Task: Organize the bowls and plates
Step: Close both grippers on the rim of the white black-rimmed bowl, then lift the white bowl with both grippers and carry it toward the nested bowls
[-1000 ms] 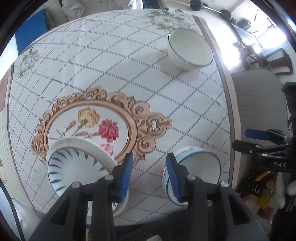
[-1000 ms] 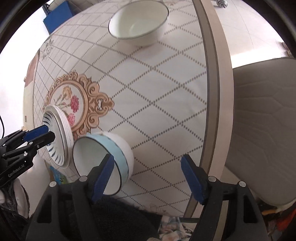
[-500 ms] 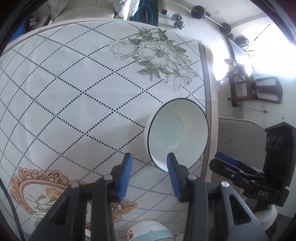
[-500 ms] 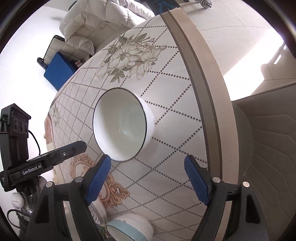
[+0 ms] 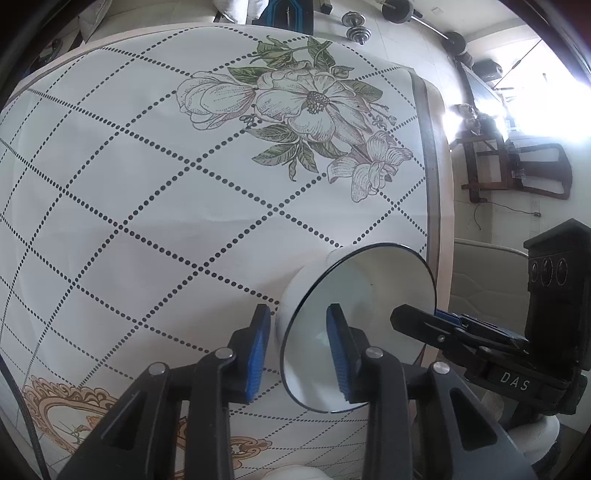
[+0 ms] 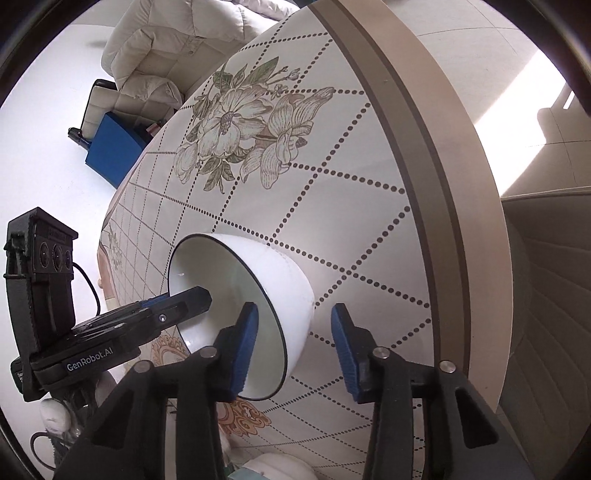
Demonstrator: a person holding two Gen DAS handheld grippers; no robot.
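White bowl (image 5: 354, 295) with thin dark rim: on the table (image 5: 147, 221), near its right edge in the left wrist view, lower centre-right of that frame; lower centre-left of the right wrist view (image 6: 280, 288). Plain glazed inside, nothing in it.

Left hand-held gripper (image 5: 297, 347): black with blue pads, bottom centre of its own view; straddles the near-left wall of the bowl, one finger outside the wall, the other inside the cavity. Jaws closing, rim between them; pads not clearly pressed on the wall, gap visible on the outer side. Seen also in the right wrist view (image 6: 195, 297), reaching in from the lower left, tip over the bowl's mouth.

Right hand-held gripper (image 6: 291, 345): same make, bottom centre of its own view; straddles the opposite wall, left finger inside the bowl, right finger outside and clear of the wall. Jaws closing, wall between them, not yet clamped. Seen in the left wrist view (image 5: 417, 321), lower right, tip at the bowl's right rim.

Tablecloth (image 6: 332, 184): white, dotted diamond grid, large printed flower (image 5: 314, 107) in the upper centre of the left wrist view, ornate gold frame motif (image 5: 74, 410) at lower left.

Beyond the table: padded grey chair (image 6: 546, 295) at the right, pale armchair (image 6: 155, 55) at upper left, dumbbell (image 5: 356, 27) on the floor at top.
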